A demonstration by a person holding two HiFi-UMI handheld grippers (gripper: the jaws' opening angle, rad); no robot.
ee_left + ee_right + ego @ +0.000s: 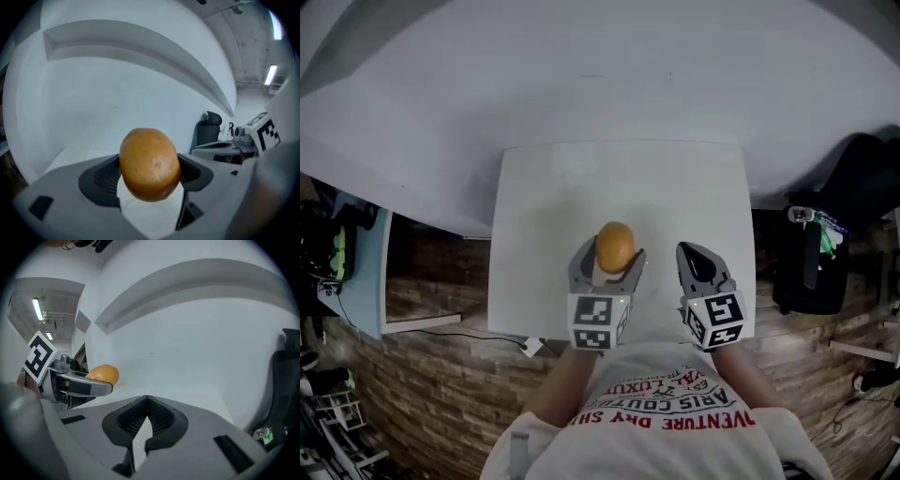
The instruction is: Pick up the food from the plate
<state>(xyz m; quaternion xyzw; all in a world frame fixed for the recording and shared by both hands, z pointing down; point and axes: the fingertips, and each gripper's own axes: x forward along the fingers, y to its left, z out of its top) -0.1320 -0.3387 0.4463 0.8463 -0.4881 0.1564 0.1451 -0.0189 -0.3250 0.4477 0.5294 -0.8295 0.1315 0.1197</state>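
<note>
Left tongs [610, 257]: clamped on one brown potato [150, 164], over the white counter [572, 187]. Right tongs [147, 401]: closed tip to tip, nothing between.

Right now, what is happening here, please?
A person works with a gripper in each hand. The left gripper is closed on a potato and holds it over the white table. The right gripper beside it is shut and empty. I cannot make out a plate.

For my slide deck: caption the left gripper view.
Left gripper, jaws shut on an orange-brown potato, before a white wall.
</note>
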